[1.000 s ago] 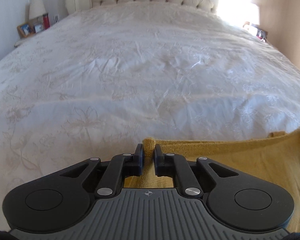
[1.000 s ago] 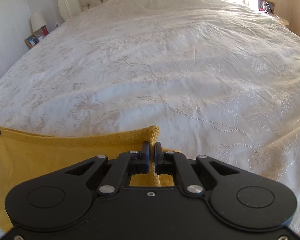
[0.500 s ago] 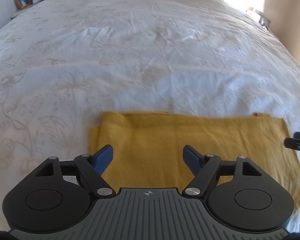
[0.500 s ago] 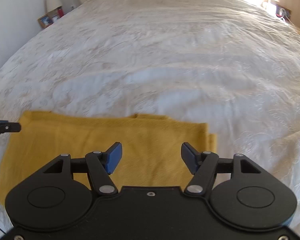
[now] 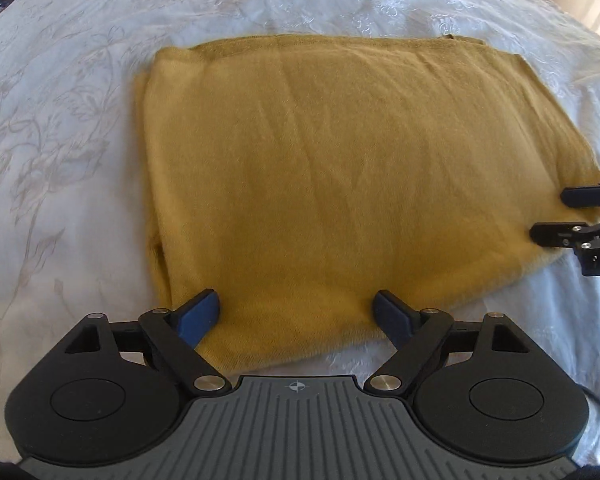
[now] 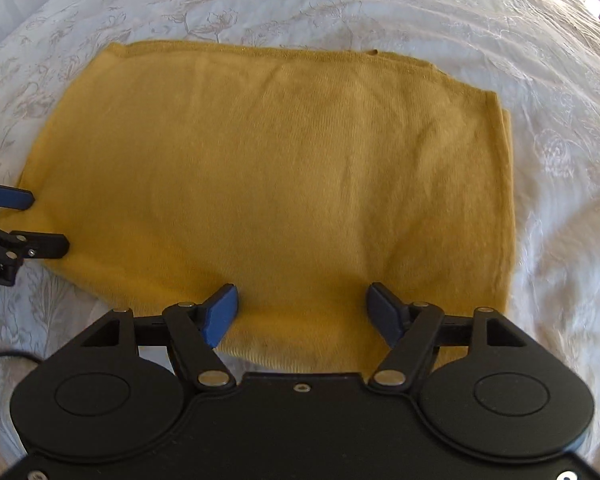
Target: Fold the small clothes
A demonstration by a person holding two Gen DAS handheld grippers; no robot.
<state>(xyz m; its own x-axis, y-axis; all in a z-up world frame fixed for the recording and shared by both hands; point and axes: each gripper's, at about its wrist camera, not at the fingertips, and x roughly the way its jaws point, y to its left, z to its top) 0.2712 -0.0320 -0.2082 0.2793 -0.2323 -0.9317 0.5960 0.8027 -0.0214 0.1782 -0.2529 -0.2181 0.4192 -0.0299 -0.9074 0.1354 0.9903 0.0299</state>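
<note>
Bedspread [image 5: 60, 160] bare all round folded yellow cloth [image 5: 340, 160]; no obstacle near either tongs.

Left tool [image 5: 298, 312] black, ribbed grey housing, blue pads, silver screws, right tool [image 6: 302, 306] all black

Bright daylight from upper right (fisheye-bent edges), soft shadows.

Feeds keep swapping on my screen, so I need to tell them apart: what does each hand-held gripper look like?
Both hand-held grippers have black linkage arms with silver pivot pins, round black discs either side, and blue finger pads. The left hand-held gripper has a grey ribbed body bearing a small crosshair mark. The right hand-held gripper has a smooth black body. A thin black cable trails beside each.
</note>
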